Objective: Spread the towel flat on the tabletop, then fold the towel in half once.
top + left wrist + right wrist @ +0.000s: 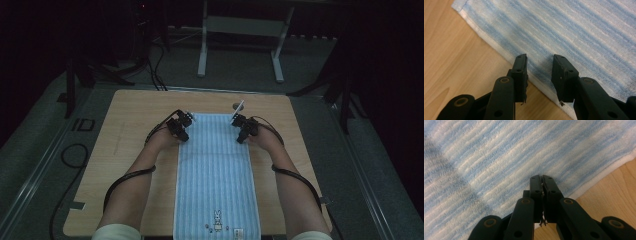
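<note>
A blue-and-white striped towel point(215, 165) lies flat along the middle of the wooden table point(130, 115), its far end between my two grippers. My left gripper point(183, 135) sits at the towel's left edge near the far corner. In the left gripper view its jaws point(539, 58) stand open just over the towel's white hem point(499, 50), with nothing pinched. My right gripper point(242, 136) sits at the towel's right edge. In the right gripper view its jaws point(541, 177) are pressed together over the striped cloth point(499, 157) near the hem, and I see nothing held between them.
A small rabbit embroidery point(217, 220) marks the towel's near end, which reaches the table's front edge. Bare wood lies on both sides of the towel. Beyond the table stand white frame legs point(202, 50), and black cables point(75, 155) lie on the floor at left.
</note>
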The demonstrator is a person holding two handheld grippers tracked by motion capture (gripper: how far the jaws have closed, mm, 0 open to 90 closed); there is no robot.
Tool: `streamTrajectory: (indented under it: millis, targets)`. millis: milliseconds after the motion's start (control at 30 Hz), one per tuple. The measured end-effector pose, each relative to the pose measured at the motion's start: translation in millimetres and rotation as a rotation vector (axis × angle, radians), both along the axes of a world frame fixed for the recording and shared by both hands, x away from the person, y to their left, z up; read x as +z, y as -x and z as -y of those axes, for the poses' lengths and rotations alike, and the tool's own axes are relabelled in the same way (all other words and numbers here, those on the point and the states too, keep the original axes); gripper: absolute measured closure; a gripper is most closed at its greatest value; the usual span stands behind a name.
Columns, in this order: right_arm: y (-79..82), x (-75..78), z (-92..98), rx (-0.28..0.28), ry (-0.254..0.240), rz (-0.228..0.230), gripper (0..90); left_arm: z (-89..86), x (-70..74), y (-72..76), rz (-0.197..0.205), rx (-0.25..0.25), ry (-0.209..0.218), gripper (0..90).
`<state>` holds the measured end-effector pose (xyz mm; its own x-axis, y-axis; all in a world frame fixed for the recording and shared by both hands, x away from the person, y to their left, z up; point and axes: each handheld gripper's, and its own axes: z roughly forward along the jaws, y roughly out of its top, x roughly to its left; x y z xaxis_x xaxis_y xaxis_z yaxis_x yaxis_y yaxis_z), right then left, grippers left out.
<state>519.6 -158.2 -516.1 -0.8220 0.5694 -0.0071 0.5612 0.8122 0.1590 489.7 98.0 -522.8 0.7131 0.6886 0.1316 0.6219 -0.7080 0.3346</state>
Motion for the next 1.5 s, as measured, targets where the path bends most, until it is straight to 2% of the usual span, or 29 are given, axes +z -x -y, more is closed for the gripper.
streamTrajectory:
  millis: [133, 167, 233, 333, 433, 533, 600, 633, 667, 700, 767, 800, 833, 867, 933, 1000, 1100, 1200, 1267, 1300, 1367, 1433, 1467, 1500]
  targets:
    - [-0.9, -0.3, 2.2, -0.024, -0.015, 0.009, 85.8, 0.1, -0.3, -0.8, 0.009, 0.009, 0.0, 61.8]
    - [-1.2, 0.0, 2.6, -0.038, -0.025, 0.006, 82.6, -1.0, 0.2, -1.0, 0.004, 0.021, 0.008, 61.6]
    - [-0.4, 2.0, 2.9, -0.055, -0.033, 0.01, 82.0, -2.5, 3.2, 1.3, 0.011, 0.023, 0.02, 60.8]
    - [7.1, 8.7, 4.1, -0.035, -0.072, 0.006, 80.8, -4.7, 13.1, 10.6, 0.017, -0.001, 0.04, 58.6]
    - [20.6, 15.1, 7.8, 0.033, -0.096, 0.019, 74.2, -8.8, 25.2, 24.3, 0.033, -0.032, 0.085, 57.3]
    - [35.2, 17.9, 11.5, 0.118, -0.099, 0.036, 67.9, -12.3, 30.5, 41.3, 0.036, -0.105, 0.105, 55.5]
    - [44.9, 19.4, 14.7, 0.173, -0.091, 0.056, 65.0, -13.7, 30.5, 47.0, 0.034, -0.125, 0.114, 54.0]
    - [49.8, 20.1, 16.6, 0.206, -0.098, 0.057, 62.9, -16.3, 29.0, 56.0, 0.025, -0.144, 0.107, 53.7]
    - [53.9, 21.0, 18.5, 0.227, -0.103, 0.057, 62.0, -16.3, 29.0, 56.0, 0.025, -0.144, 0.107, 53.1]
    - [56.9, 21.9, 20.3, 0.237, -0.102, 0.051, 62.0, -19.4, 27.3, 64.1, 0.012, -0.152, 0.124, 53.1]
    - [63.2, 22.8, 24.4, 0.264, -0.114, 0.052, 62.1, -21.0, 26.3, 68.1, 0.013, -0.161, 0.124, 53.1]
    - [65.8, 22.5, 26.6, 0.272, -0.128, 0.056, 62.2, -22.3, 24.7, 71.8, 0.009, -0.172, 0.127, 53.1]
    - [67.7, 21.4, 28.8, 0.281, -0.144, 0.046, 62.2, -24.5, 20.2, 77.8, -0.008, -0.193, 0.148, 53.1]
    - [69.8, 19.8, 30.8, 0.289, -0.148, 0.046, 62.7, -25.4, 17.9, 80.1, -0.004, -0.205, 0.151, 53.1]
    - [71.1, 16.3, 34.2, 0.297, -0.134, 0.061, 64.9, -26.9, 13.1, 80.9, -0.016, -0.217, 0.148, 53.1]
    - [69.4, 14.3, 37.3, 0.305, -0.144, 0.061, 64.9, -28.3, 10.0, 77.9, -0.009, -0.203, 0.129, 53.1]
    - [65.6, 12.2, 39.5, 0.334, -0.134, 0.074, 64.3, -30.0, 10.0, 71.6, -0.004, -0.186, 0.116, 53.0]
    - [62.5, 9.4, 39.7, 0.357, -0.112, 0.101, 61.7, -29.7, 12.5, 67.4, 0.007, -0.176, 0.129, 50.9]
    - [61.1, 8.6, 39.9, 0.354, -0.105, 0.102, 61.7, -29.2, 13.9, 66.4, 0.009, -0.175, 0.128, 50.8]
    - [57.9, 9.1, 41.1, 0.338, -0.122, 0.092, 61.7, -27.7, 16.3, 67.1, 0.014, -0.176, 0.144, 50.6]
    - [57.6, 10.1, 41.7, 0.336, -0.133, 0.099, 61.7, -25.9, 16.7, 68.4, 0.014, -0.204, 0.125, 49.7]
    - [57.6, 10.3, 41.5, 0.34, -0.133, 0.108, 61.7, -24.9, 15.3, 68.0, 0.015, -0.211, 0.113, 48.3]
    - [56.9, 9.7, 40.6, 0.346, -0.128, 0.111, 61.7, -24.9, 13.3, 64.4, 0.016, -0.195, 0.114, 48.3]
    - [53.4, 8.4, 39.0, 0.336, -0.098, 0.123, 61.6, -25.1, 12.6, 61.2, 0.019, -0.179, 0.114, 48.3]
